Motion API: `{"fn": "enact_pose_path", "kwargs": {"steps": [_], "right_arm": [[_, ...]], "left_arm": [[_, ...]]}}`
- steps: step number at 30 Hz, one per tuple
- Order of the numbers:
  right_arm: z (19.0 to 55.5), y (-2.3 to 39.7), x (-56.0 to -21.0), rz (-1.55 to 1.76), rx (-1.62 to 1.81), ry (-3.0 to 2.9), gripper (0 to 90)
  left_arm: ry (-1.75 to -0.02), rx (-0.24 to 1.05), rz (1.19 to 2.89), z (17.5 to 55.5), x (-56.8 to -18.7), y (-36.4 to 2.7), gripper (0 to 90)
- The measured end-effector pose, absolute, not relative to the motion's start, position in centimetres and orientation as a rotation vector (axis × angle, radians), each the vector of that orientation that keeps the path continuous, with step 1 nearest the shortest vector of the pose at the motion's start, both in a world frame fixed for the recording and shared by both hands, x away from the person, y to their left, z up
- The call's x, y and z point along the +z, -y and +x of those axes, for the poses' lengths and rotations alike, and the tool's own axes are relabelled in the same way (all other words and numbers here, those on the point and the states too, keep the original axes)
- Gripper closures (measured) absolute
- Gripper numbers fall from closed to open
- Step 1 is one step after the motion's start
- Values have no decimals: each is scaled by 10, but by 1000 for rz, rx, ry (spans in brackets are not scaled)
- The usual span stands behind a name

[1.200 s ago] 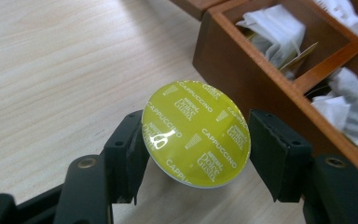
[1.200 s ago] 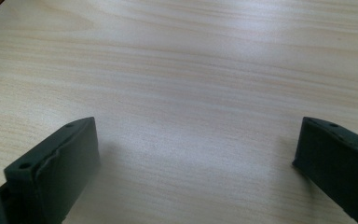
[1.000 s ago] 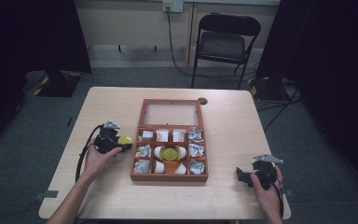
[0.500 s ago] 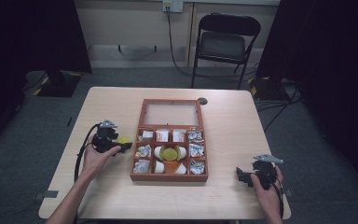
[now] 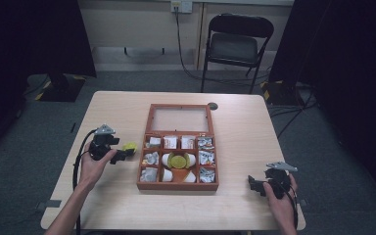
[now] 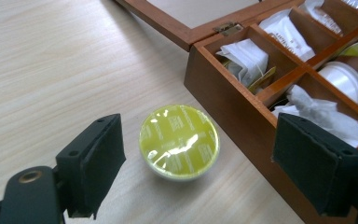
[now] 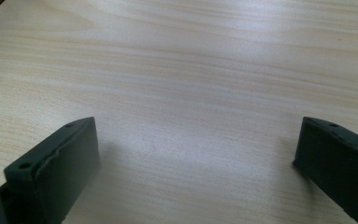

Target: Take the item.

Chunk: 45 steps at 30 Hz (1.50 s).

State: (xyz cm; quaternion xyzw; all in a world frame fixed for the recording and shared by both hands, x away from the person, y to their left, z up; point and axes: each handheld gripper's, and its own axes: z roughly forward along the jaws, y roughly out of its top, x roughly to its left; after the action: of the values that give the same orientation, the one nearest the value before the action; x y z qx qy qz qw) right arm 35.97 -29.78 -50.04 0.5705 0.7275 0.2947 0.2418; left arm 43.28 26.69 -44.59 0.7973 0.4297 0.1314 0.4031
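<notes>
In the high view, the packets (image 5: 205, 157) in the wooden box (image 5: 178, 185) are showing too small to read. The left gripper view's edge is cutting off the box's far compartments, and the capsule (image 6: 179, 140) is hiding its own base against the table (image 6: 51, 70).

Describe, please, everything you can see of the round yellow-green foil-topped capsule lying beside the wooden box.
The round yellow-green foil-topped capsule is a small, shallow pod with a glossy printed lid and a pale body beneath. It sits flat, lid up, on the light wooden table, just outside the brown compartmented wooden box without touching it. The left tool has just been opening; its black pads stand clear on either side, pressing nothing.
</notes>
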Motion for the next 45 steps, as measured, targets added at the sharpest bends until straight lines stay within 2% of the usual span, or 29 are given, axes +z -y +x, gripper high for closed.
{"fn": "enact_pose_path", "kwargs": {"steps": [6, 14, 22, 30, 32, 37, 45], "right_arm": [[360, 298, -500, 1559, 806, -1989, 0], [360, 298, -500, 1560, 805, -1989, 0], [360, 298, -500, 1559, 806, -1989, 0], [360, 298, -500, 1560, 806, -1989, 0], [360, 298, -500, 1560, 806, -1989, 0], [360, 298, -500, 1560, 805, -1989, 0], [360, 298, -500, 1559, 806, -1989, 0]], "left_arm": [[-1072, 403, 2046, 424, -437, -273, 168], [-1055, 418, 2029, 417, -431, -283, 171], [-1081, 403, 1941, 412, -426, -308, 167], [-1146, 431, 1927, 410, -431, -323, 167], [-1234, 453, 1914, 411, -435, -328, 167], [-1267, 437, 1913, 412, -443, -338, 167], [-1336, 498, 1926, 413, -456, -351, 167]]}}
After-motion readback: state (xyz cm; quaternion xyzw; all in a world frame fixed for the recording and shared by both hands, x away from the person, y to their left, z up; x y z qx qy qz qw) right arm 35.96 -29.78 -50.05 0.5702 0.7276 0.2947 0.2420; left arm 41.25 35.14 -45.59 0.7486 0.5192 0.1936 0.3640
